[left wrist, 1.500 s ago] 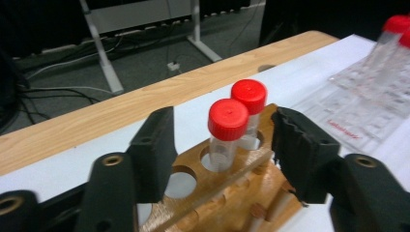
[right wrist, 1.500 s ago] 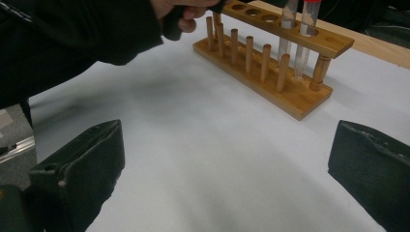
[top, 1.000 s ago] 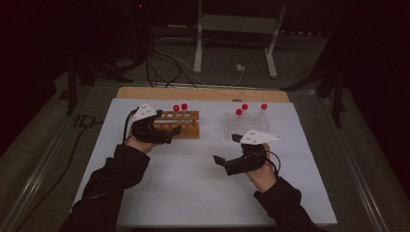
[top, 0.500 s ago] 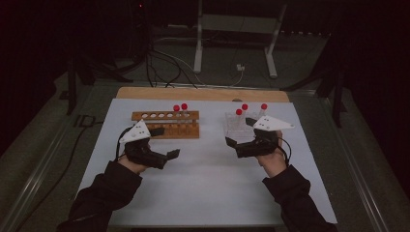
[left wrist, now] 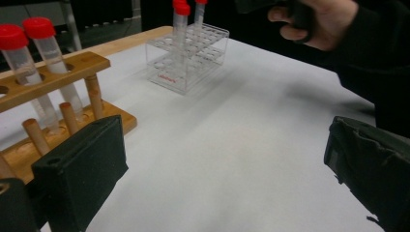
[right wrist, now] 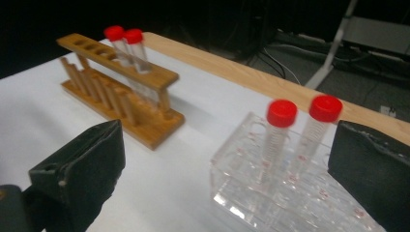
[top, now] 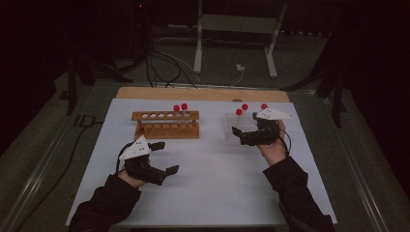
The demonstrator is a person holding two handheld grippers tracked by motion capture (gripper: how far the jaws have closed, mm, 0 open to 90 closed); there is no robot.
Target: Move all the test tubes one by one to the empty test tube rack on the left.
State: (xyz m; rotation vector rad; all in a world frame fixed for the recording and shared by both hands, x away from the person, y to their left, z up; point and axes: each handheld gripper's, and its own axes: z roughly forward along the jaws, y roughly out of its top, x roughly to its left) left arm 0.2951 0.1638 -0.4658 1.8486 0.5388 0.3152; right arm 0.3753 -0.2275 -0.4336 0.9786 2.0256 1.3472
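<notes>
Right tongs (top: 243, 136) wide open, empty, at the clear rack (right wrist: 290, 203). I'd centre on one red-capped tube (right wrist: 276, 140), then close gently. Left tongs (top: 164, 157) open, idle.

You've got 1 marking: small red print on the front wall of the clear plastic rack (left wrist: 170, 77), too blurred to read. Tube graduations (right wrist: 270, 145) are illegible too.
</notes>
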